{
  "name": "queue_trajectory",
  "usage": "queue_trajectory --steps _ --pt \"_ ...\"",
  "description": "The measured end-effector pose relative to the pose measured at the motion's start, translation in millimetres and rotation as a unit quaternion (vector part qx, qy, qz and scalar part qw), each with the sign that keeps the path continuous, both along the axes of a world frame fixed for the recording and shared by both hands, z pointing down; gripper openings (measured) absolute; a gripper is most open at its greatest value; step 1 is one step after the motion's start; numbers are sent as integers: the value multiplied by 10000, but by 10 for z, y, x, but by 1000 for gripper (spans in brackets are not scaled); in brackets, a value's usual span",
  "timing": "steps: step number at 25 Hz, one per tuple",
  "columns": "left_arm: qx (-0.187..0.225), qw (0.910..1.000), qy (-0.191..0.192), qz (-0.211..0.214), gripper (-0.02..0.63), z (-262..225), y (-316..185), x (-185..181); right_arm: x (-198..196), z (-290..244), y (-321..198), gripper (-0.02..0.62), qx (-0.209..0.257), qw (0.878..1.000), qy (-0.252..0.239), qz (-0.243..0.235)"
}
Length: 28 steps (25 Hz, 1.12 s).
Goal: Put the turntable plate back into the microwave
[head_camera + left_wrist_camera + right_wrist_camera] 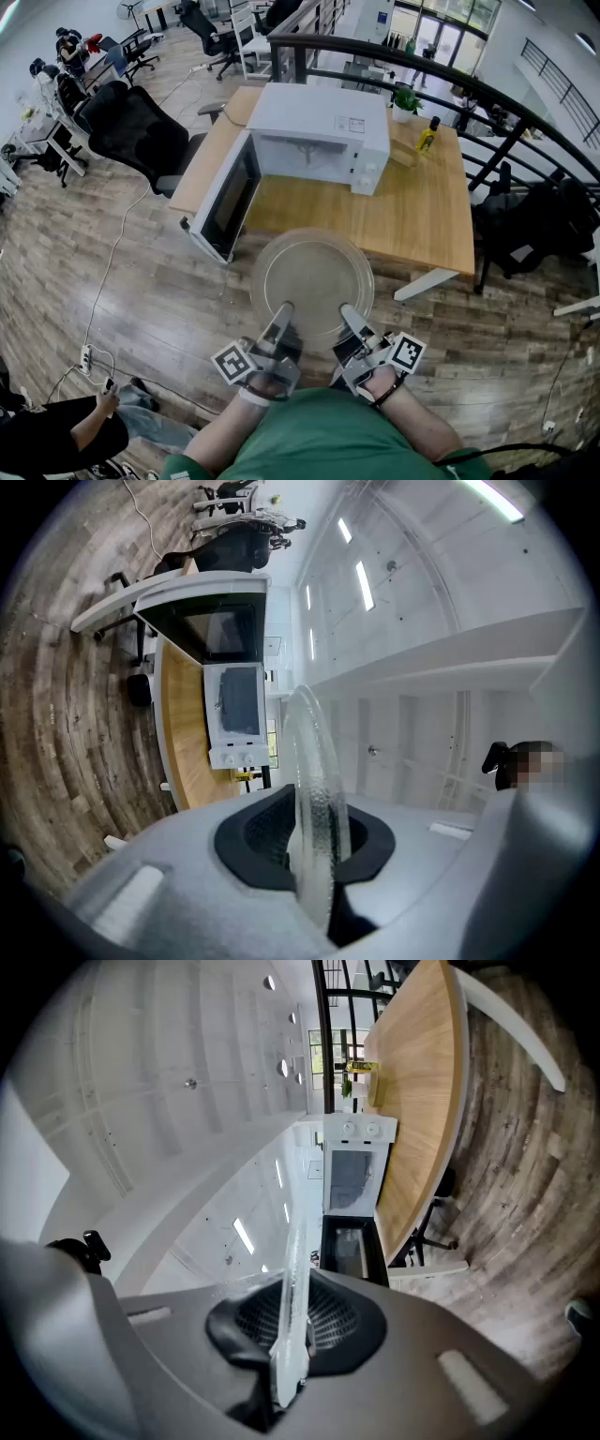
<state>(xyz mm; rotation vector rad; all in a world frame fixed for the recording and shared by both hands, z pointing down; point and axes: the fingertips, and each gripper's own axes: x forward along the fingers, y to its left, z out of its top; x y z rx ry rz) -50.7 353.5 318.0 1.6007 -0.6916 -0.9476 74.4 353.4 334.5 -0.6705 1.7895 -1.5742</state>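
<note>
Glass, clear and round, the turntable plate [312,281] sits level in the air between you and the table [422,216], not yet in the microwave [319,131]. Your left gripper [282,314] pinches its near rim, and your right gripper [348,316] pinches the same rim just beside it. The microwave's door [228,199] stands swung wide open.
</note>
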Motion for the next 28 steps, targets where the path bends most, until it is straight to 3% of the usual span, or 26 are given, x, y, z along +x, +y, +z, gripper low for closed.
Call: queue_trajectory --steps 21,28 --pt "129 9984 248 500 40 -23 -283 -586 -580 -85 -173 37 268 9981 199 521" --pt "13 9974 375 623 40 109 -474 -640 -635 3 -335 36 118 9973 345 640"
